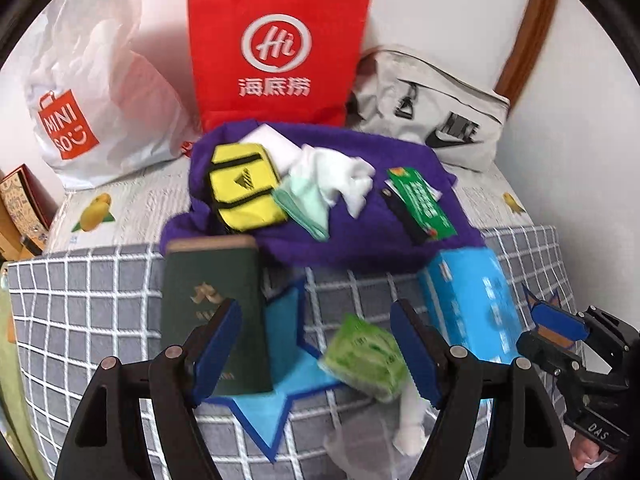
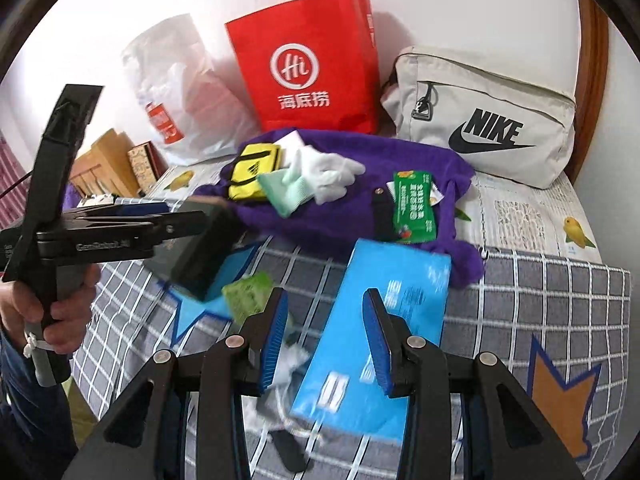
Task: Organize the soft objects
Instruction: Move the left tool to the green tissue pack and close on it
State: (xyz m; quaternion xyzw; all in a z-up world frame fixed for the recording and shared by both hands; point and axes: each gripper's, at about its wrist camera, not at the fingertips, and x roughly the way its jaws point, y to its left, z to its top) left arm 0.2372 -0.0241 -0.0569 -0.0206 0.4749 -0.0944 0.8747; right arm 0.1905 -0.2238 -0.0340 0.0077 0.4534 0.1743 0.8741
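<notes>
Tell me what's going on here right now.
A person holds a hand-held gripper in each hand over a bed. The left hand-held gripper hangs open above a green packet, the right hand-held gripper open over a blue box. Neither seems to grip anything. The purple cloth, yellow pouch and white gloves lie behind.

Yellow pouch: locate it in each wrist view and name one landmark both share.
Left wrist: yellow pouch sits left of centre on the purple cloth.
Right wrist: yellow pouch lies upper-middle, at the cloth's left end.
Shared landmark: the red paper bag standing behind it.
</notes>
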